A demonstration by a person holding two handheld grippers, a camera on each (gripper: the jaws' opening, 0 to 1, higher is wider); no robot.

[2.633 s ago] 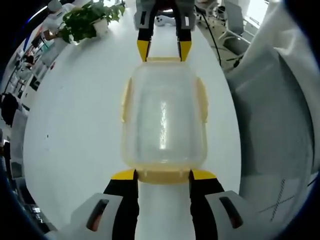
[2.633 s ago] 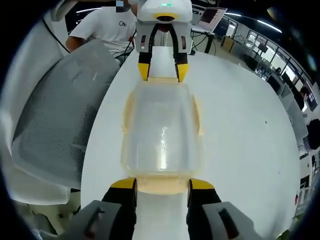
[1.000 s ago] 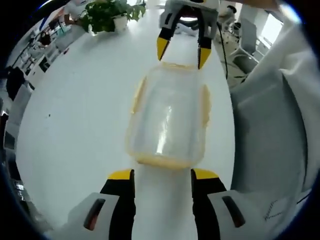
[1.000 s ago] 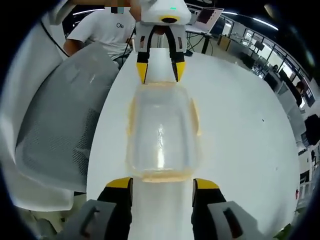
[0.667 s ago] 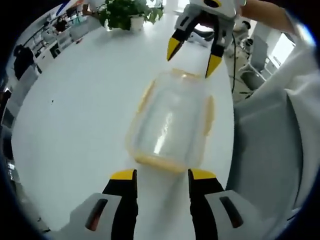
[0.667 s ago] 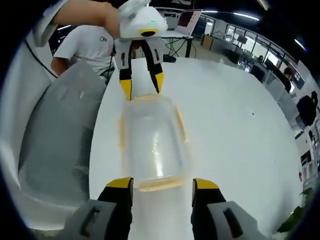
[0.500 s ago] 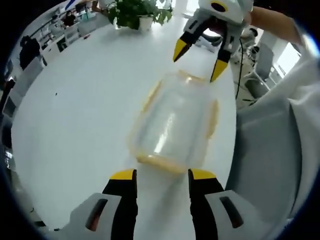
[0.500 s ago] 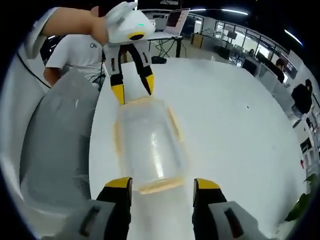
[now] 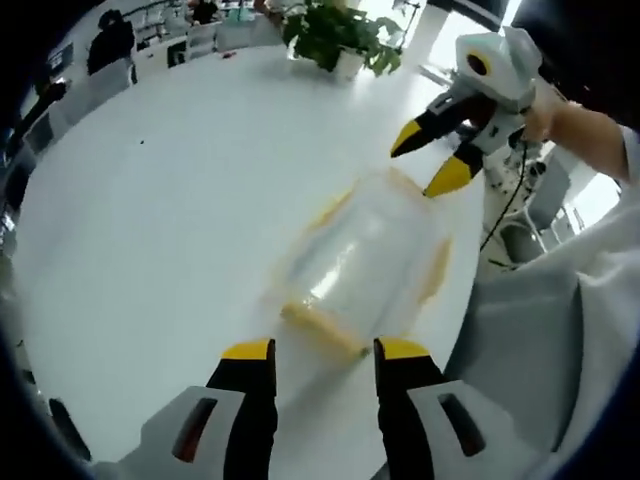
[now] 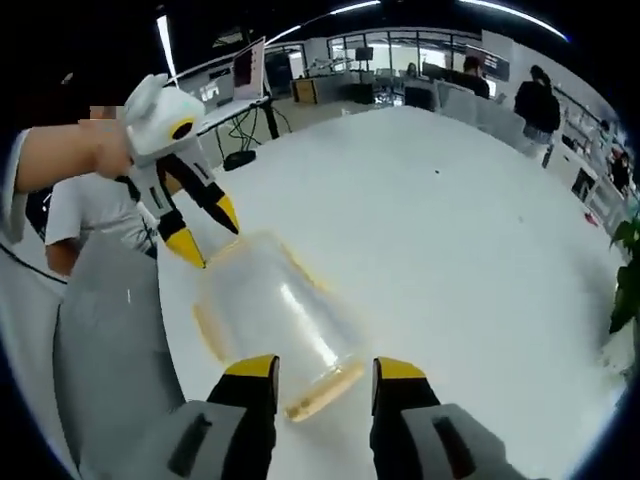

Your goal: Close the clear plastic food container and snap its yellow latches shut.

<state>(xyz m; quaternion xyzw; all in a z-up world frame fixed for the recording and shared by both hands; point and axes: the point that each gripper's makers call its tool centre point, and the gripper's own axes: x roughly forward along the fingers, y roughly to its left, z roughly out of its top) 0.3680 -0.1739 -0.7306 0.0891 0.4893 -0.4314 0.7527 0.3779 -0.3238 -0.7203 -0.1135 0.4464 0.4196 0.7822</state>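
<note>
Left gripper view: the clear container (image 9: 365,262) lies at frame centre on the white counter (image 9: 150,220), lid on, yellow latches (image 9: 322,328) at its edges. The left hand-held gripper (image 9: 322,352) rises from the bottom, jaws wide, holding nothing, just short of the container. The right hand-held gripper (image 9: 432,160) sits upper right, jaws parted, beside the far end. A plant (image 9: 340,35) stands at the top.

Clear plastic food container (image 9: 365,255) with yellow latches (image 9: 322,328), black gripper jaws tipped yellow, glossy white round table (image 9: 150,200), leafy green potted plant (image 9: 340,35), grey mesh chair back (image 10: 105,340)
</note>
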